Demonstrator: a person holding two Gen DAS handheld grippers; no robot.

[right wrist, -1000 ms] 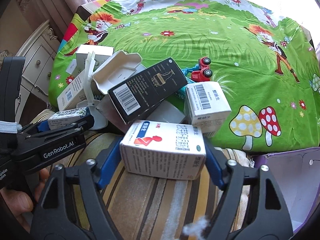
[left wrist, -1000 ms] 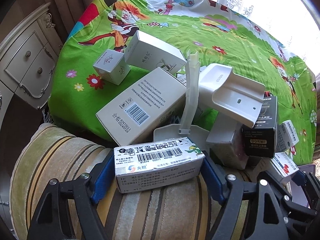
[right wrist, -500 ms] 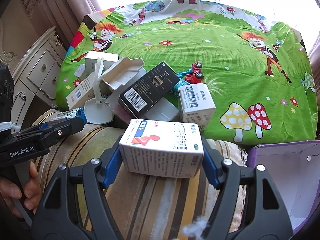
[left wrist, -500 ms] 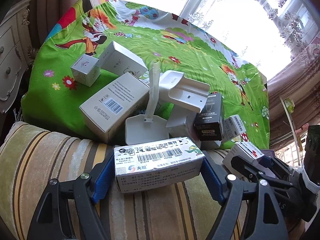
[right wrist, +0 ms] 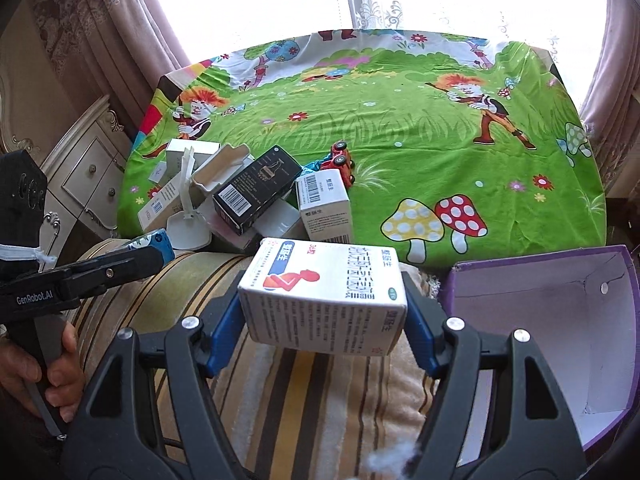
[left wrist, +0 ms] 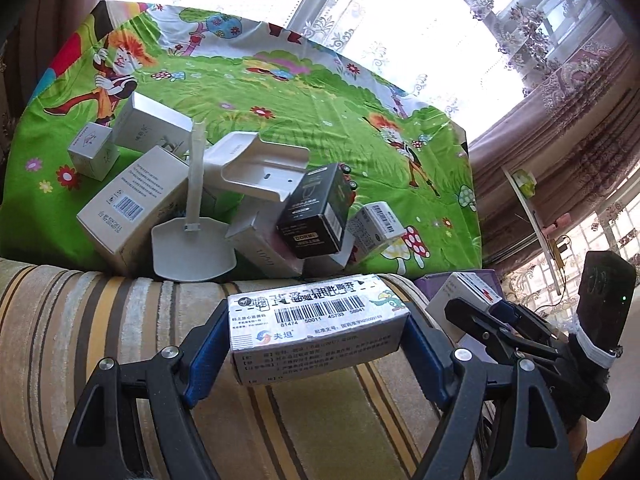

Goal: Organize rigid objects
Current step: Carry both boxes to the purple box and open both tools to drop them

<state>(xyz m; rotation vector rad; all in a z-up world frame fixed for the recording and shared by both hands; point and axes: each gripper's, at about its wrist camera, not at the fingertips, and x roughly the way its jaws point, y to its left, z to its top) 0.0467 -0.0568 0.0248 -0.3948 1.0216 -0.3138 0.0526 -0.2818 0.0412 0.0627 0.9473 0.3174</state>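
Observation:
My left gripper (left wrist: 318, 344) is shut on a long white medicine box with a barcode (left wrist: 316, 332), held above the striped cushion (left wrist: 100, 320). My right gripper (right wrist: 324, 316) is shut on a white box with a red figure (right wrist: 324, 292), held beside the open purple box (right wrist: 560, 320). The right gripper and its box also show in the left wrist view (left wrist: 468, 296). The left gripper also shows in the right wrist view (right wrist: 156, 246). A pile of boxes lies at the near edge of the green cartoon cloth (right wrist: 400, 128): a black box (right wrist: 252, 188), a white barcode box (right wrist: 324, 204), a white plastic holder (left wrist: 260, 164).
A white scoop-like plastic piece (left wrist: 192, 248) stands at the cloth's edge. A red toy car (right wrist: 340, 160) lies behind the pile. A cream dresser (right wrist: 80, 176) stands at the left. Curtains and a bright window are behind the table.
Both grippers have pulled back and up from the pile with their boxes still held. The purple box has come further into the right wrist view.

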